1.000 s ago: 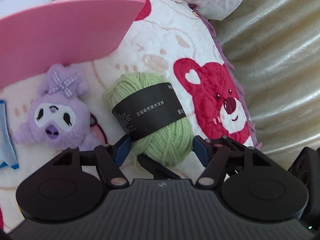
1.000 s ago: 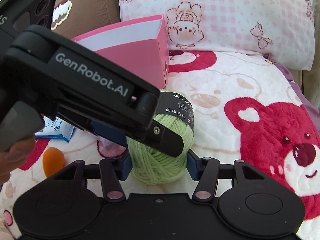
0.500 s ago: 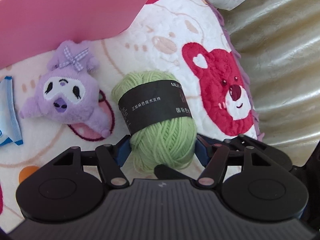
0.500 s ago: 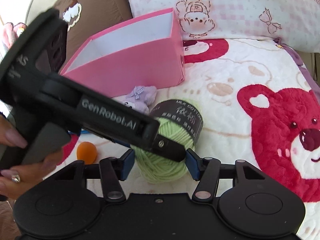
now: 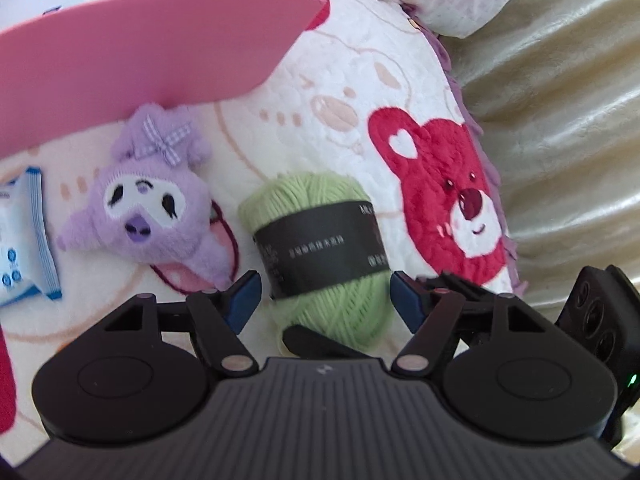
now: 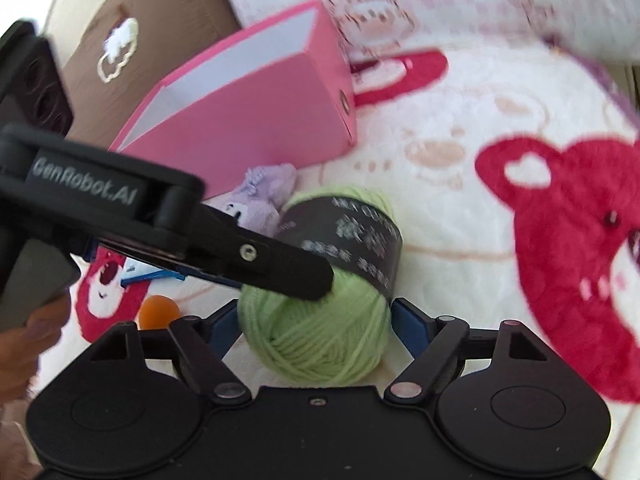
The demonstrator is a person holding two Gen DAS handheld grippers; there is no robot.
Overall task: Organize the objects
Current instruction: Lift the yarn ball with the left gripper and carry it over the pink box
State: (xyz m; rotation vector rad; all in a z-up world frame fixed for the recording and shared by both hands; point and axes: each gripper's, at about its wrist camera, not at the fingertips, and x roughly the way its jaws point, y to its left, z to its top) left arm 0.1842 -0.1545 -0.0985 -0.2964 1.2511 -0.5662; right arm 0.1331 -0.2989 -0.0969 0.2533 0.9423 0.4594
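A green yarn ball (image 5: 320, 240) with a black paper band lies on the bear-print blanket. My left gripper (image 5: 324, 292) straddles it, blue pads against both sides, and its jaws are beginning to open. From the other side my right gripper (image 6: 316, 320) also straddles the yarn ball (image 6: 320, 332). Its jaws are opening and its pads stand just clear of the wool. One black left finger (image 6: 280, 264) crosses in front of the yarn in the right wrist view. The pink box (image 5: 140, 60) stands open just behind.
A purple plush toy (image 5: 148, 208) lies left of the yarn, in front of the pink box (image 6: 248, 120). A blue-and-white packet (image 5: 24, 240) and an orange ball (image 6: 158, 310) lie further left. A checked pillow (image 6: 440, 8) and brown cushion (image 6: 132, 40) line the back; cream sofa fabric (image 5: 560, 120) rises on the right.
My right gripper's jaws have spread wider and come off the yarn, and that gripper has rolled and shifted a little. The left gripper has stayed around the yarn.
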